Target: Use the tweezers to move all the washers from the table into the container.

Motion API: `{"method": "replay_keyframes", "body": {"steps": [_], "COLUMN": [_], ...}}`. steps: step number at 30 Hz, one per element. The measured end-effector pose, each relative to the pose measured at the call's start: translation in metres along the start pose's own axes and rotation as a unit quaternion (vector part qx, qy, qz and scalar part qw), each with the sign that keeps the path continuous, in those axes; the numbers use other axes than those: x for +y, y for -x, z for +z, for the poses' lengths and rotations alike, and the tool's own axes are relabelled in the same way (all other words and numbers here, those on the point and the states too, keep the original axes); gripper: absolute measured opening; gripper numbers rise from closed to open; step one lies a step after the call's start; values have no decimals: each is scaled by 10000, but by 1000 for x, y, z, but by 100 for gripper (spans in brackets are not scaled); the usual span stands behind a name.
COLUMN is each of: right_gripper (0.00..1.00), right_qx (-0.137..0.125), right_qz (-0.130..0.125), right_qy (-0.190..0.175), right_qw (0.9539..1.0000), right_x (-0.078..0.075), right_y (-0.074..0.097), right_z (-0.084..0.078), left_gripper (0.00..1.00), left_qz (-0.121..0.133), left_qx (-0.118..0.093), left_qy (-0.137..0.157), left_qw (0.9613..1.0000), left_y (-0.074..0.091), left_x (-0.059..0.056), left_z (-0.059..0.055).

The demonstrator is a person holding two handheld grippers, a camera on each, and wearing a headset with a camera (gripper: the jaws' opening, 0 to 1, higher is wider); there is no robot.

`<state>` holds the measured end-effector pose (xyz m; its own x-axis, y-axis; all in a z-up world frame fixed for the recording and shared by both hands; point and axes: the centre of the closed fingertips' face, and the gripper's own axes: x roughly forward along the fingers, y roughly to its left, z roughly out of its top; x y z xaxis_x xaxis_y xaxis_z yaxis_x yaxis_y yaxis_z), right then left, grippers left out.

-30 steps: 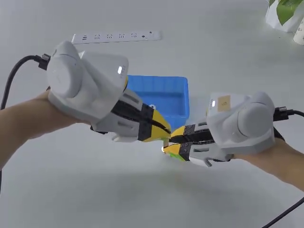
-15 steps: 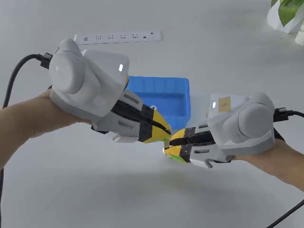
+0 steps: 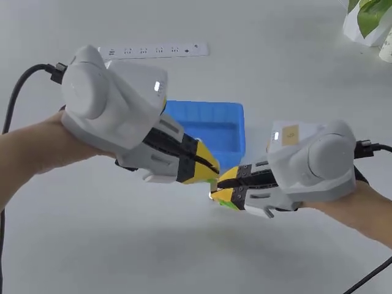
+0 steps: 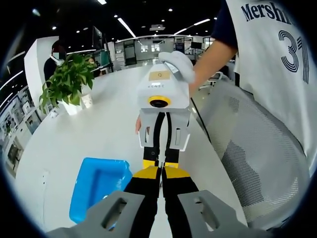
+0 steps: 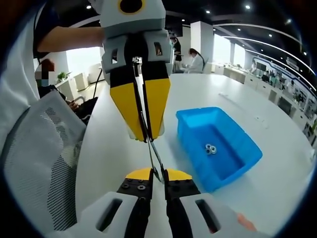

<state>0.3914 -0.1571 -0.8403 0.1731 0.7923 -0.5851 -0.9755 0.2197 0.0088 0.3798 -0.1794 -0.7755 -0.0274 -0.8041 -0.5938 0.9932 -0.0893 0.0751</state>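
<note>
My two grippers meet tip to tip just in front of the blue container [image 3: 214, 122]. The left gripper [image 3: 211, 166] comes in from the left and the right gripper [image 3: 218, 188] from the right. Thin metal tweezers [image 5: 150, 144] run from the left gripper's yellow jaws [image 5: 141, 106] down into the right gripper [image 5: 153, 177]. Both pairs of jaws are shut on them. In the left gripper view my own gripper [image 4: 161, 173] points at the right gripper's fingers [image 4: 166, 134]. Two washers [image 5: 211, 148] lie inside the container [image 5: 218, 144].
A white power strip [image 3: 153, 49] lies at the far side of the white table. A potted plant [image 3: 369, 15] stands at the back right corner. A mesh chair [image 4: 247, 144] is beside the table, and people sit in the background.
</note>
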Motion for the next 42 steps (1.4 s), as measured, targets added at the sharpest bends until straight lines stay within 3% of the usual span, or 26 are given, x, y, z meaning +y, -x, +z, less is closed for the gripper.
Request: {"method": "replay_keyframes", "body": {"steps": [11,18,23,28,34,41,42], "right_gripper": [10,10,10,10,10,10,10], "right_qx": [-150,-282,-374,-348,-340,-245,-228], "right_qz": [-187,-340,-422,-434,-429,-367,-341], "right_qy": [282,466,549,673,648,594,580], "right_qw": [9993,9979,9969,9962,9964,9973,9975], "right_x": [-12,-24,-35,-42,-61,-77,-78], "right_y": [11,16,16,8,-5,-20,-22], "right_z": [34,58,71,78,79,73,71], "left_gripper": [5,5,5,5,5,5,5], "left_qz": [286,497,601,616,667,677,663], "left_qx": [-80,-71,-86,-35,-16,-17,-19], "left_qy": [-273,-538,-612,-642,-570,-422,-394], "left_qw": [9992,9973,9963,9960,9961,9968,9970], "left_y": [26,46,56,61,65,60,58], "left_x": [10,23,33,44,68,83,88], "left_z": [18,31,34,29,14,0,-6]}}
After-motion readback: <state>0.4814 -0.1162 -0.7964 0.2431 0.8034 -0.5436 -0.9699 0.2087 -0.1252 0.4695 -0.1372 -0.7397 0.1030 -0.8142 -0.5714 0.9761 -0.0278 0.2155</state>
